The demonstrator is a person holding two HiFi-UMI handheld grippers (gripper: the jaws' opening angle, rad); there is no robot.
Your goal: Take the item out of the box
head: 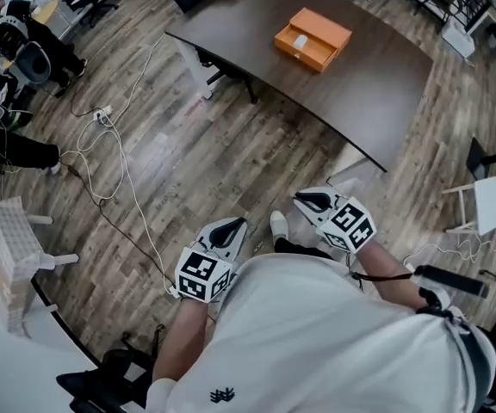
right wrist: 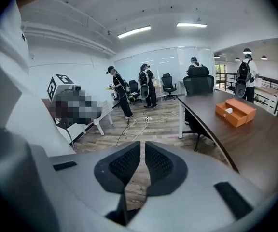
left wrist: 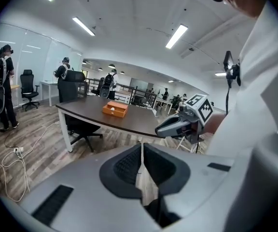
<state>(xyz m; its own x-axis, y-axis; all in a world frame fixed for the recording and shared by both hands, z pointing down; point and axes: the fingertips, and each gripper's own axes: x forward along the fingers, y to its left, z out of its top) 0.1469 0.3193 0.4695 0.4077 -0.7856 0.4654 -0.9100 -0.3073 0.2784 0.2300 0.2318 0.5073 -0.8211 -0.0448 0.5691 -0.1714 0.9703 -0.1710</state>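
An orange box (head: 313, 38) lies on the dark table (head: 377, 93), far ahead of me, with a small white item (head: 300, 41) showing on its open tray. The box (left wrist: 115, 109) also shows in the left gripper view, and the right gripper view has the box (right wrist: 235, 111) on the table to the right. Both grippers are held close to my body, well short of the table. My left gripper (head: 232, 226) is shut and empty, its pads (left wrist: 129, 166) meeting. My right gripper (head: 310, 200) is shut on nothing too, its pads (right wrist: 157, 163) together.
White cables (head: 102, 157) trail over the wood floor on the left. A white stool (head: 11, 252) stands at the left edge and a white chair (head: 489, 200) at the right. Several people (right wrist: 146, 83) and office chairs (right wrist: 168, 83) are at the far end of the room.
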